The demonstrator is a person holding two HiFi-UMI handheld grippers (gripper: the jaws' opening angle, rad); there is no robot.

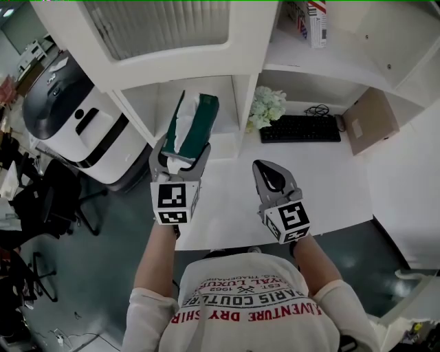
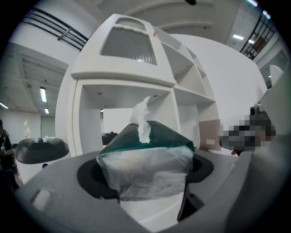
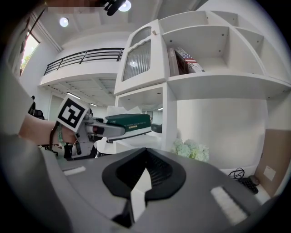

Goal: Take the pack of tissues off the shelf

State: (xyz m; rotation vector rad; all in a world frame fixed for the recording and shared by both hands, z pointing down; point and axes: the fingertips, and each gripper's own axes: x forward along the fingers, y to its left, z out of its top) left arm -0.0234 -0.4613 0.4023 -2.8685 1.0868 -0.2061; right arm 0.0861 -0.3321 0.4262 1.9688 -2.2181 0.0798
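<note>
The pack of tissues (image 1: 196, 120) is dark green with a clear plastic end and a white tissue sticking out of its top. My left gripper (image 1: 182, 155) is shut on its near end, and both pads press on the plastic (image 2: 145, 159). The pack hangs in front of the lower left compartment (image 1: 155, 103) of the white shelf unit (image 1: 206, 69). In the right gripper view the pack (image 3: 129, 122) ends just left of the shelf's upright. My right gripper (image 1: 269, 172) hovers over the white desk with its jaws together (image 3: 143, 175) and nothing in them.
On the desk (image 1: 323, 179) lie a black keyboard (image 1: 300, 128), a bunch of pale flowers (image 1: 267, 106) and a brown cardboard piece (image 1: 371, 120). Books (image 1: 313, 20) stand on an upper shelf. A white and black machine (image 1: 69, 117) and an office chair (image 1: 48, 199) stand at the left.
</note>
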